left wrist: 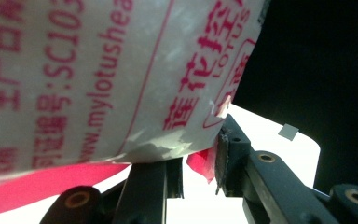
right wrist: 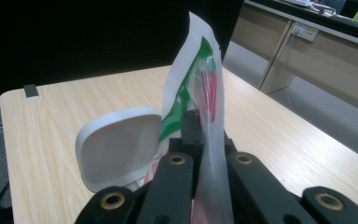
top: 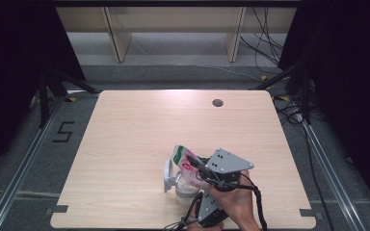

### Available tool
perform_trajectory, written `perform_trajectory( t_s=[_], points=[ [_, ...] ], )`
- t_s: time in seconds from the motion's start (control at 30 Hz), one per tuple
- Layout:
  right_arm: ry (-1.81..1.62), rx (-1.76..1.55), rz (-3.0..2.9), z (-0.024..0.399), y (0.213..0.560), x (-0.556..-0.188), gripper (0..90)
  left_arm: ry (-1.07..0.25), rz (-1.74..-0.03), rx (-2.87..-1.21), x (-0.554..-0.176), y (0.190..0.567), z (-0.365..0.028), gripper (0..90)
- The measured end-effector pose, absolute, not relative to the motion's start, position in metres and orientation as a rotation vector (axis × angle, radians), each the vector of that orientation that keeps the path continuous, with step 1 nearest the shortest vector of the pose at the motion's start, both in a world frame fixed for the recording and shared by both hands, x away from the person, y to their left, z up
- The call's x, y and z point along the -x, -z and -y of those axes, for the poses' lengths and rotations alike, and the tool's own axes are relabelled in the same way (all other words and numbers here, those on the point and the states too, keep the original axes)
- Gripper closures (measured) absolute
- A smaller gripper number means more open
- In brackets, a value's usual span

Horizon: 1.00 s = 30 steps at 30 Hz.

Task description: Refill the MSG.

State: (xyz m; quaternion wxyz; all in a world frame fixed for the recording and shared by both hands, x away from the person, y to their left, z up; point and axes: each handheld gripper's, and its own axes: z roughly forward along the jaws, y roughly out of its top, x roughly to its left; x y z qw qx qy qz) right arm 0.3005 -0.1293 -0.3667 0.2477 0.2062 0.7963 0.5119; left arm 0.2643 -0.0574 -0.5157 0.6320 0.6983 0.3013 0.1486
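Note:
A white plastic pouch (top: pixel 185 158) with green and red print stands upright near the table's front edge. My right gripper (top: pixel 197 169), under its grey plate, is shut on the pouch's side; in the right gripper view both jaws pinch the pouch (right wrist: pixel 200 79) at the gripper (right wrist: pixel 199 133). Beside the pouch sits a white container (top: pixel 180 188) with its lid (top: pixel 167 174) (right wrist: pixel 116 144) swung open. My left gripper (top: pixel 196 196) reaches in from below. Up close, the printed pouch (left wrist: pixel 98 70) covers the left gripper's (left wrist: pixel 191 158) tips, and a red corner hangs between the jaws.
The light wooden table (top: pixel 125 139) has a dark round hole (top: pixel 217 102) at its far side. A person's hand (top: pixel 236 204) holds the right gripper at the front edge. Wooden furniture legs, cables and dark curtains stand beyond the table.

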Motion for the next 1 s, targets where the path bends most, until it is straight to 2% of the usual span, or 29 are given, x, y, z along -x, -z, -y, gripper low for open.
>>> perform_trajectory(
  t_s=[0.67, 0.7, 0.77, 1.0],
  points=[
    [-1.409, -0.590, -2.171, 0.1309, 0.3662, -0.2994, 90.0, -0.342, -0.684, -1.605, -0.2633, 0.5143, 0.0584, 74.5],
    [-1.410, -0.594, -2.168, 0.1308, 0.3662, -0.2994, 90.0, -0.309, -0.705, -1.539, -0.2620, 0.5142, 0.0634, 74.5],
    [-1.416, -0.571, -2.160, 0.1308, 0.3659, -0.3001, 90.0, -0.350, -0.688, -1.616, -0.2627, 0.5131, 0.0580, 74.6],
    [-1.419, -0.580, -2.163, 0.1313, 0.3660, -0.3000, 90.0, -0.333, -0.675, -1.610, -0.2638, 0.5134, 0.0582, 74.5]
  ],
)
